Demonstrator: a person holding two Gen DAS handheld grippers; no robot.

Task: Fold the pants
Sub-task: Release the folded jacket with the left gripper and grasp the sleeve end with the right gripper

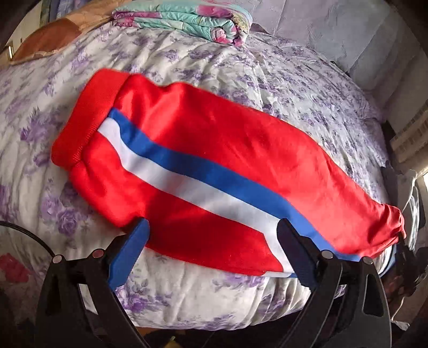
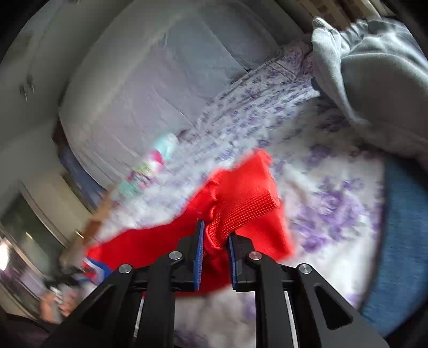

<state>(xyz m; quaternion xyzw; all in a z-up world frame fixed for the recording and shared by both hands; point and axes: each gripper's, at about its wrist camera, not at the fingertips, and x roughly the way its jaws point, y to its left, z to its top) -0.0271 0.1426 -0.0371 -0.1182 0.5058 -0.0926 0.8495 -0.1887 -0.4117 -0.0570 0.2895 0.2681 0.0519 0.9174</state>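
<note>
1. Pants (image 1: 214, 160): one pair, red with a blue and a white stripe down the side, lying lengthwise across the flowered bed cover (image 1: 187, 61). The legs seem to be laid one on the other already (only one stripe pair shows), with the ribbed waistband (image 1: 88, 117) at the far left of the left wrist view and the cuff end (image 2: 246, 203) bunched at the right.
2. Right gripper (image 2: 215, 241): its blue-padded fingers are nearly closed on the ribbed cuff end, the cloth pinched between them and lifted off the bed.
3. Left gripper (image 1: 212, 227): spread wide and holding nothing, its two fingers poised over the near edge of the pants around mid-length.
4. Step in hand, as I judge it: the crosswise fold, cuff end toward waistband.
5. Next move probably calls for the right gripper to carry the cuff over to the waistband, while the left pins or steadies the middle so the fold line stays straight.
6. Counts: two grippers, one pair of pants, one folded floral quilt (image 1: 187, 18) at the far edge of the bed, one grey garment (image 2: 374, 80) heaped at the right (blurred).
</note>
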